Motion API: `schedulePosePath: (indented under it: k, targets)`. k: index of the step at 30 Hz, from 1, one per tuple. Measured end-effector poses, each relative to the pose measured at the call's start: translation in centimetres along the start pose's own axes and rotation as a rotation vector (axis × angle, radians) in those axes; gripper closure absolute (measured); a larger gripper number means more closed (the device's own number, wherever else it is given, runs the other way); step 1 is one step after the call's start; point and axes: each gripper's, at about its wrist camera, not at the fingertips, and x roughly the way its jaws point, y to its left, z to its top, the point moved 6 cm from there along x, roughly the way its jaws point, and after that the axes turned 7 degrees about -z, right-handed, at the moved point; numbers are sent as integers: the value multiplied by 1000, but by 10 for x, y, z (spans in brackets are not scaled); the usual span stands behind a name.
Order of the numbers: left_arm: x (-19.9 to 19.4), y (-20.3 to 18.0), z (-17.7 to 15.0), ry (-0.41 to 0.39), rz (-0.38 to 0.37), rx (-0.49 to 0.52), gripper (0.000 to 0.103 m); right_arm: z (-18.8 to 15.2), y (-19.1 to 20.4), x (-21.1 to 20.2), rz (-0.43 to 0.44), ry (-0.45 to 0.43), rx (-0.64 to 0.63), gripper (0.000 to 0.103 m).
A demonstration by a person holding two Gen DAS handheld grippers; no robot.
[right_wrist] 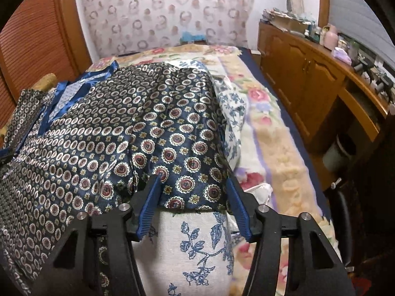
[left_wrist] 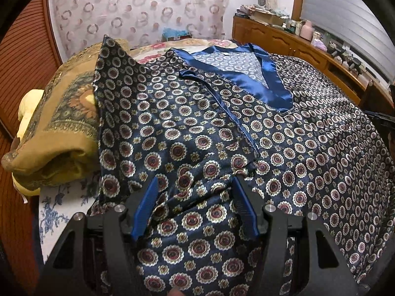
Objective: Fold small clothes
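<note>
A dark blue satin shirt [left_wrist: 246, 128] with round medallion print and a shiny blue V collar [left_wrist: 271, 81] lies spread on the bed. It also shows in the right wrist view [right_wrist: 111, 128]. Its left sleeve is folded inward over the body. My left gripper [left_wrist: 195, 185] is open, its blue fingers [left_wrist: 150, 197] on each side of a bunched fold of the shirt near its bottom hem. My right gripper [right_wrist: 192, 180] is open, its blue fingers [right_wrist: 153, 192] straddling the hem edge of the folded right sleeve, above a white cloth with blue flowers [right_wrist: 195, 241].
A folded mustard blanket [left_wrist: 56, 128] lies left of the shirt. A floral bedspread [right_wrist: 271, 133] covers the bed to the right. A wooden cabinet [right_wrist: 308, 74] with clutter runs along the right wall. A patterned curtain [left_wrist: 138, 12] hangs behind.
</note>
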Motion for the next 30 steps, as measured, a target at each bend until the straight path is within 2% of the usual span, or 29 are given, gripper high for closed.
schedulePosePath:
  k: [4, 10, 13, 16, 17, 20, 27, 30]
  targets:
    - [4, -1, 6, 4, 5, -3, 42, -2, -5, 0, 21, 7, 3, 54]
    - [11, -6, 13, -9, 3, 6, 42, -5, -1, -4, 6, 0, -45, 62]
    - [14, -7, 16, -15, 4, 2, 39, -6, 1, -6, -20, -7, -74, 68]
    - [16, -9, 15, -8, -5, 9, 30, -6, 3, -8, -68, -17, -112, 83]
    - [17, -10, 15, -3, -9, 15, 23, -5, 3, -8, -84, -19, -124, 90]
    - [19, -15, 15, 9, -13, 33, 15, -5, 4, -9, -101, -28, -149, 98]
    - [21, -13, 13, 25, -8, 25, 1, 6, 12, -21, -71, -88, -155, 101]
    - [20, -12, 13, 28, -4, 20, 0, 15, 19, -31, -52, -126, -151, 101]
